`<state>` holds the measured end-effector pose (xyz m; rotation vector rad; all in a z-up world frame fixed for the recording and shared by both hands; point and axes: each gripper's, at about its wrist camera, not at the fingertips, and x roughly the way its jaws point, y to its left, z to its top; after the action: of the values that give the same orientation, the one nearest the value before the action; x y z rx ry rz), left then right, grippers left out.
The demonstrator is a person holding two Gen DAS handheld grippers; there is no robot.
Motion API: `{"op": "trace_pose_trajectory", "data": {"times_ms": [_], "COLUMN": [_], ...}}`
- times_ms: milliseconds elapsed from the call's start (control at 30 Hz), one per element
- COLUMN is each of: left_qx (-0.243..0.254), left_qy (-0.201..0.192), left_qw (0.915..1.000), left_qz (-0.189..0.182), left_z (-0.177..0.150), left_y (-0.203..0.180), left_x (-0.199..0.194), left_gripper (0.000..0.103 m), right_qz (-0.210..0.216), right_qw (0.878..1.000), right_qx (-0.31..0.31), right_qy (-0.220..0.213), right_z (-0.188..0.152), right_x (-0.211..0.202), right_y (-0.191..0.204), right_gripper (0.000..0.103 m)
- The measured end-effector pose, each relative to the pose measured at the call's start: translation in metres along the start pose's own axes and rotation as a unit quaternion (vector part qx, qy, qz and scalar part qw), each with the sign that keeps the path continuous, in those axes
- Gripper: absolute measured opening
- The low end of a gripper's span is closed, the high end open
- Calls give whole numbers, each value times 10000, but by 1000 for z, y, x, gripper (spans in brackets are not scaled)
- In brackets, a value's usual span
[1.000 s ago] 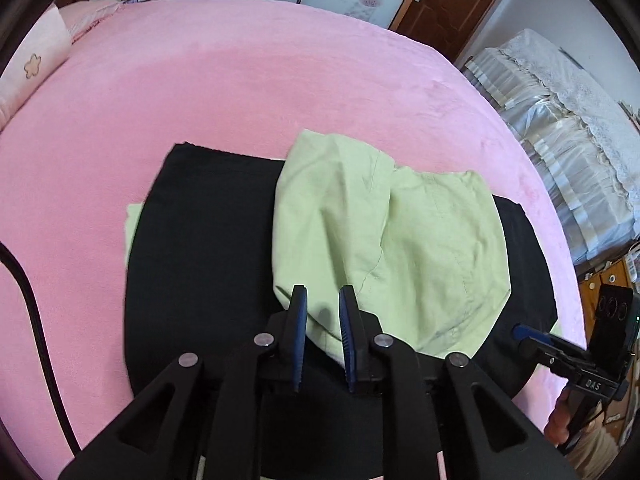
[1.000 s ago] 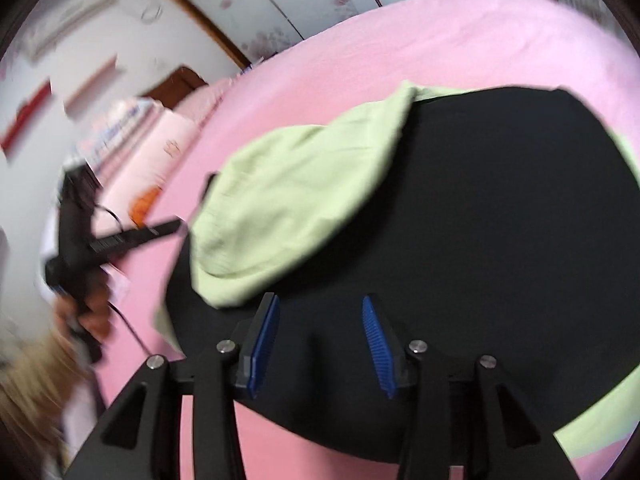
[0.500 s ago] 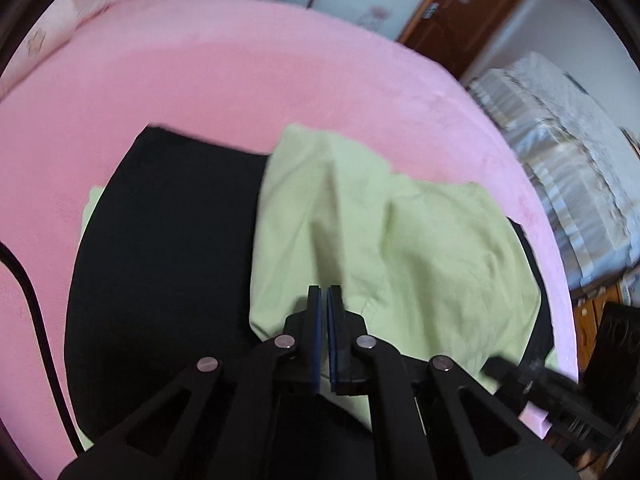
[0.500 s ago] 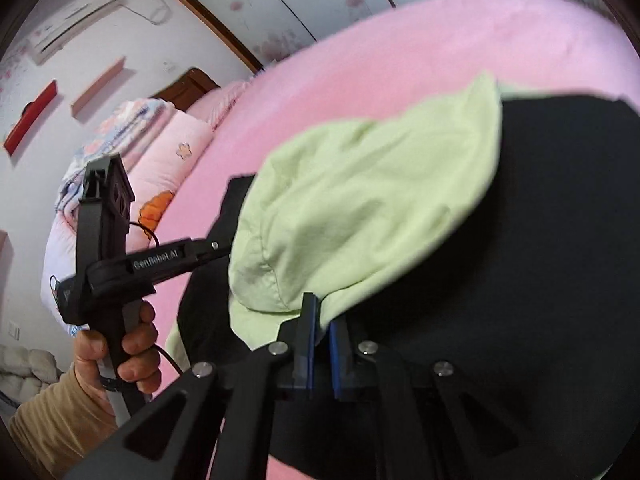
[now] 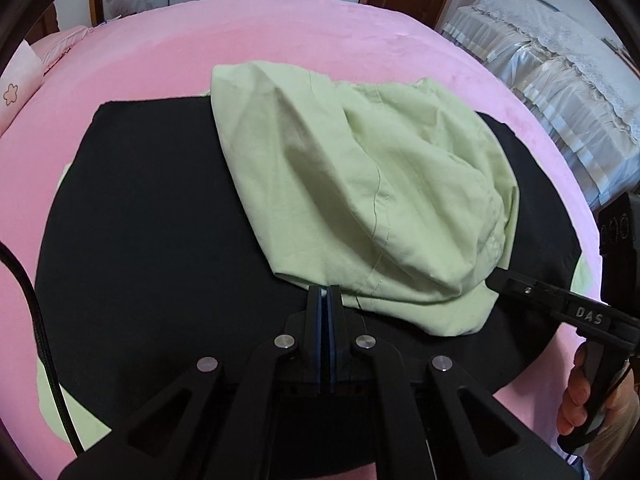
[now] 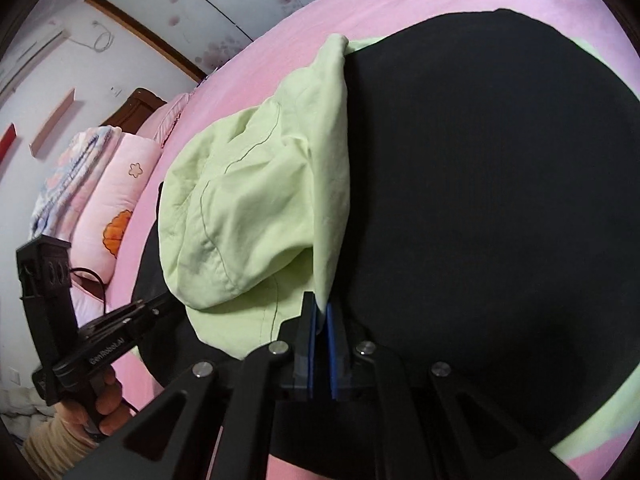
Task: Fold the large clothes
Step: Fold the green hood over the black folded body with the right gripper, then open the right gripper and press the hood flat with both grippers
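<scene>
A light green garment lies bunched on a black cloth spread over a pink bed. My left gripper is shut on the garment's near edge. My right gripper is shut on another part of that edge, and the green garment rises from it in a lifted fold over the black cloth. The right gripper also shows at the right of the left wrist view, and the left gripper at the lower left of the right wrist view.
More green fabric sticks out from under the black cloth at its near corner. Pink pillows lie at the bed's head. A white lace-covered sofa stands beyond the bed. A black cable runs along the left.
Both grippers went from open to shut on the green garment's near edge. The garment has been pulled up and toward me, so more of it is spread over the black cloth.
</scene>
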<state>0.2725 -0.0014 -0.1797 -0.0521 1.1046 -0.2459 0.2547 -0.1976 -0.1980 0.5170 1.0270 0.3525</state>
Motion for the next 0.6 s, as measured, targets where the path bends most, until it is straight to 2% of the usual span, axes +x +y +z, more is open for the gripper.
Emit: {"op": "trace_pose_trajectory", "data": {"times_ms": [133,267,300,333,433,500,600], "left_qx": [182,134,95,72,-77,-240,-496], "left_qy": [-204,-515,-638,-765,-964,-1024,-960], "left_qw": [9995,9985,9979,9970,9953,9945,9941], "left_qz": [134,135,103,116,94,-13,0], "left_z": [4,21,27,34,55,65,77], "left_y": [-3,-4,-6,-9,-16,-15,-13], "left_x": [-19,-45,-50,-53,-49,-41,-14], "left_gripper": [2,7,7,9,11,11,11], "right_qz": [-502,-898,-915,-919,-677,-605,-582], "right_qw": [9979,9902,9879,9854,9817,9807,9837], "right_qx": [-389,-765,-856,-931,-1054,-1122,-1052], "right_qy": [-112,-754,-911,-1088,-1433,-1481,-1335], "right_z": [2,5,7,11,24,36,49], "right_x": [-15,-51,-57,-63,-68,-55,-31], "right_y": [21,50,60,71,90,101,96], "right_gripper": [9,10,11,16,40,41,41]}}
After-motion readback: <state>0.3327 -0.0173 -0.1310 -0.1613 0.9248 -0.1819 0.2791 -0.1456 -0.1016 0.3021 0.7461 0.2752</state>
